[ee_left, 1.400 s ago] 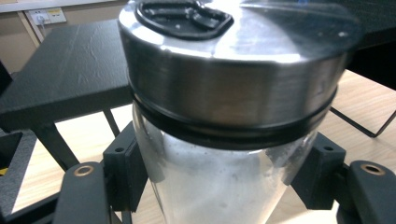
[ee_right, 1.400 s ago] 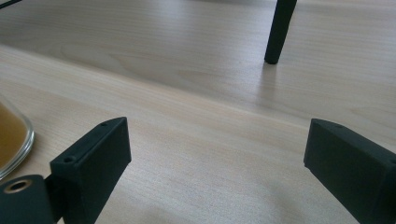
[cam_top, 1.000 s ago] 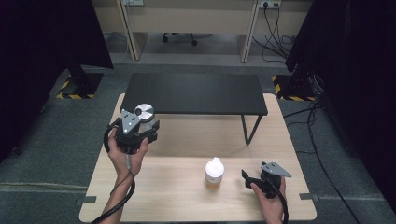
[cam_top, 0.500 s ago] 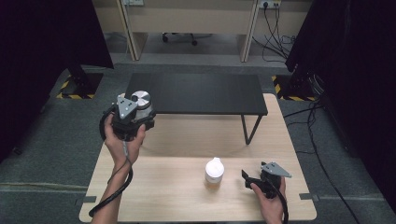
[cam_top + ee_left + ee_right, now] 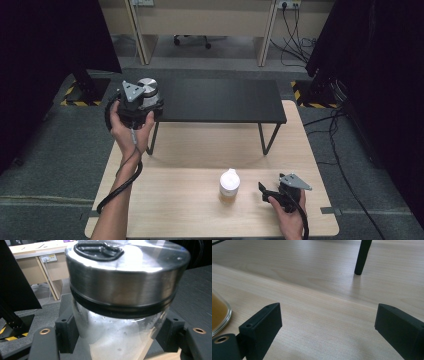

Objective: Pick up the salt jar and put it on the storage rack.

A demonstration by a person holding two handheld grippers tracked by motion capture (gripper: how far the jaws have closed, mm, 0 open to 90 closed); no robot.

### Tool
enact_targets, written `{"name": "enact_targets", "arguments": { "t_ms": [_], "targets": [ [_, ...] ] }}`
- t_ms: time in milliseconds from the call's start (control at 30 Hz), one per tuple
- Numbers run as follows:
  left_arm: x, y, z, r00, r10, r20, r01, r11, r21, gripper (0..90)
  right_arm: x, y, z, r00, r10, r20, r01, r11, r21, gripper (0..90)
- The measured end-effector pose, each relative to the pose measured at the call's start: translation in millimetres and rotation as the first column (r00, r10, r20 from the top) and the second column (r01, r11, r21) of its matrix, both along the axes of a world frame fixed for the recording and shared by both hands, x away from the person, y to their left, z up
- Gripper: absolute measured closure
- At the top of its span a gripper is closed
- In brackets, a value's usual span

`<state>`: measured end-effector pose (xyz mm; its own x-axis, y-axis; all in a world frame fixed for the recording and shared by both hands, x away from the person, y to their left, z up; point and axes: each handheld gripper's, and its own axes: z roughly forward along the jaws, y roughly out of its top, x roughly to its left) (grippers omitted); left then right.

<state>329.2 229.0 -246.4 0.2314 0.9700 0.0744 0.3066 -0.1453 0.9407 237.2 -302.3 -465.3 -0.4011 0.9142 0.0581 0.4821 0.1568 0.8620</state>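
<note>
The jar (image 5: 120,322) sits clamped between the jaws of the left gripper (image 5: 136,107), raised in the air at the left end of the black shelf (image 5: 220,100). Its wall is clear glass, with a pale, frosty-looking filling in the lower part; what that filling is cannot be told. A brushed metal lid (image 5: 127,277) with a dark band under its rim closes the top, and a black ring handle lies flat on the lid. In the high view the lid (image 5: 147,86) shows as a silver disc just beyond the gripper's grey plate.

The shelf stands on thin black legs on the far half of the wooden table (image 5: 175,210), its top bare.

On the near half of the table stands a second, smaller jar (image 5: 229,186) with a white lid and an amber filling; in the right gripper view its glass edge (image 5: 219,315) appears at the left. Just to its right the right gripper (image 5: 270,192) rests low on the table, jaws wide apart with only bare wood between them, and a shelf leg (image 5: 362,257) ahead of it.
</note>
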Motion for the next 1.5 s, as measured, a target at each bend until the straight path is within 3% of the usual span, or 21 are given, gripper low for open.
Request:
{"name": "enact_targets", "arguments": {
  "t_ms": [233, 500, 700, 967, 1133, 1500],
  "targets": [
    [20.4, -5.3, -7.2, 0.9995, 0.024, -0.022, -0.024, 0.9997, -0.006, 31.2, 0.4, -0.3, 0.2, 1.0000, 0.005, -0.002, -0.005, 1.000, 0.000, 7.6],
    [33.6, -6.4, -14.8, 0.9983, 0.044, -0.038, -0.044, 0.9990, 0.000, 31.2, 0.4, -0.5, 0.1, 1.0000, 0.008, 0.000, -0.008, 1.000, -0.001, 7.6],
    [37.9, -6.0, -18.7, 0.9975, 0.048, -0.051, -0.049, 0.9988, -0.003, 31.2, 0.6, -0.3, 0.2, 1.0000, 0.009, -0.001, -0.009, 1.000, -0.003, 7.6],
    [45.5, -1.6, -21.0, 0.9962, 0.049, -0.071, -0.053, 0.9975, -0.047, 31.1, 0.2, 0.1, 0.0, 0.9999, 0.010, 0.002, -0.010, 1.000, -0.006, 7.6],
    [46.3, 2.1, -24.3, 0.9969, 0.043, -0.066, -0.048, 0.9961, -0.074, 31.1, 0.6, -0.3, 0.1, 0.9999, 0.011, 0.000, -0.011, 1.000, -0.004, 7.6],
    [46.5, 6.7, -26.3, 0.9977, 0.028, -0.063, -0.033, 0.9960, -0.082, 31.0, 0.2, 0.5, 0.1, 0.9999, 0.012, 0.003, -0.012, 1.000, -0.009, 7.6]
  ]
}}
